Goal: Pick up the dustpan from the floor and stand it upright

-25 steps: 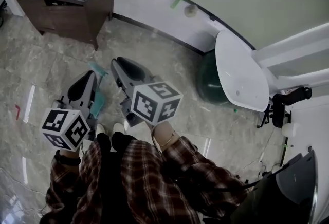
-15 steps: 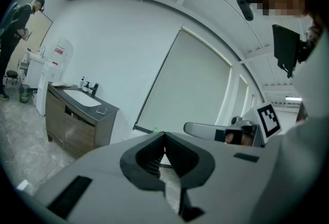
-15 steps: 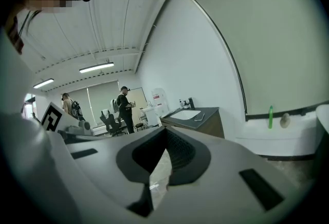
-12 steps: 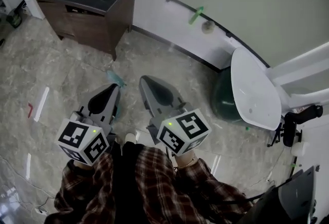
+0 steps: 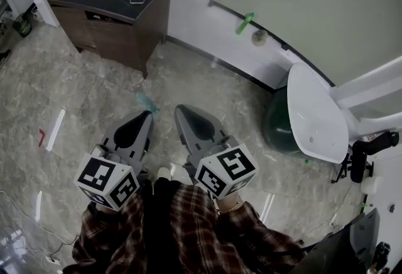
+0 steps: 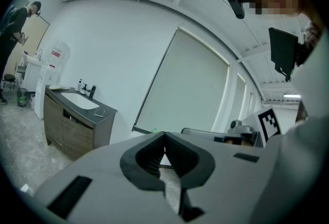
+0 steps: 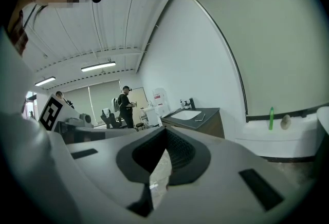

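Both parked for now: left gripper [image 5: 147,117] and right gripper [image 5: 181,110] side by side, jaws closed on nothing; teal thing [image 5: 146,102], maybe the dustpan, sits just beyond the left jaws

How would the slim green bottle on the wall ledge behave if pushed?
Tall, slim and upright, the green bottle would probably tip rather than slide. The ledge looks narrow, so it may fall off. It looks like plastic, so it is likely light.
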The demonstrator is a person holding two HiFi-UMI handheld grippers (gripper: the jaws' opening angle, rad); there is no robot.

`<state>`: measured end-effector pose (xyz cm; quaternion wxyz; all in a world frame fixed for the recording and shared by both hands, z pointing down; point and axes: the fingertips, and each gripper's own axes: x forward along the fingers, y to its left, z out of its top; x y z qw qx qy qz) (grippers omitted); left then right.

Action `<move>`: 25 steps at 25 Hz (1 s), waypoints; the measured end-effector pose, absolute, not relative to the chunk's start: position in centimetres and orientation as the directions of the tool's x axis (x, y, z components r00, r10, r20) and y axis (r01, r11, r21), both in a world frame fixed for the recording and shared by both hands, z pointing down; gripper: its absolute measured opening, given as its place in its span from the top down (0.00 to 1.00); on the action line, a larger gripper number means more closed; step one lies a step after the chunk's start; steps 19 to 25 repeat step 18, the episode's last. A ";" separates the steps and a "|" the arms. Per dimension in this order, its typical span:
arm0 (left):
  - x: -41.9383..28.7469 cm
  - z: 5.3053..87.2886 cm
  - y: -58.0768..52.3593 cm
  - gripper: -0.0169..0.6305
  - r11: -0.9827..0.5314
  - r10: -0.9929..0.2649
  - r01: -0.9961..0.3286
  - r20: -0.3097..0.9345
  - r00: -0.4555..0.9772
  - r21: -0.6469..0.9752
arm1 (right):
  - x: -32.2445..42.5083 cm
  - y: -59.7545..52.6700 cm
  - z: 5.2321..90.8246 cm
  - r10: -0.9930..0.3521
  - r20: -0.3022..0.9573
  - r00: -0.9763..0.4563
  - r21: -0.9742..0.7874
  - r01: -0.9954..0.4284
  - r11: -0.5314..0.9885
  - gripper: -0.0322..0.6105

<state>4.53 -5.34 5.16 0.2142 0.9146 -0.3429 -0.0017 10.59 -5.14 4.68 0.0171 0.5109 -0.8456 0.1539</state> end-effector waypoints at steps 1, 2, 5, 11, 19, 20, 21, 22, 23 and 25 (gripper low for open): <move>4.6 5.1 -5.4 0.96 -0.673 -0.628 -0.626 0.143 0.765 0.393 | 10.6 -5.2 4.7 -0.858 0.188 -0.478 -0.243 -0.869 0.431 0.93; 4.7 5.1 -5.4 0.96 -0.675 -0.626 -0.625 0.142 0.766 0.393 | 10.6 -5.1 4.7 -0.857 0.188 -0.479 -0.244 -0.868 0.432 0.93; 4.8 4.9 -5.1 0.96 -0.679 -0.622 -0.619 0.138 0.771 0.394 | 10.6 -4.9 4.8 -0.857 0.193 -0.478 -0.250 -0.868 0.429 0.93; 3.9 4.7 -4.7 0.96 -0.682 -0.625 -0.620 0.130 0.770 0.388 | 9.6 -4.9 5.0 -0.845 0.218 -0.488 -0.247 -0.865 0.436 0.93; 4.9 4.9 -4.7 0.96 -0.686 -0.620 -0.619 0.139 0.772 0.383 | 10.4 -5.3 4.5 -0.842 0.206 -0.499 -0.252 -0.858 0.448 0.93; 4.9 4.9 -4.7 0.96 -0.686 -0.620 -0.619 0.139 0.772 0.383 | 10.4 -5.3 4.5 -0.842 0.206 -0.499 -0.252 -0.858 0.448 0.93; 4.9 4.9 -4.7 0.96 -0.686 -0.620 -0.619 0.139 0.772 0.383 | 10.4 -5.3 4.5 -0.842 0.206 -0.499 -0.252 -0.858 0.448 0.93; 4.9 4.9 -4.7 0.96 -0.686 -0.620 -0.619 0.139 0.772 0.383 | 10.4 -5.3 4.5 -0.842 0.206 -0.499 -0.252 -0.858 0.448 0.93; 4.9 4.9 -4.7 0.96 -0.686 -0.620 -0.619 0.139 0.772 0.383 | 10.4 -5.3 4.5 -0.842 0.206 -0.499 -0.252 -0.858 0.448 0.93; 4.9 4.9 -4.7 0.96 -0.686 -0.620 -0.619 0.139 0.772 0.383 | 10.4 -5.3 4.5 -0.842 0.206 -0.499 -0.252 -0.858 0.448 0.93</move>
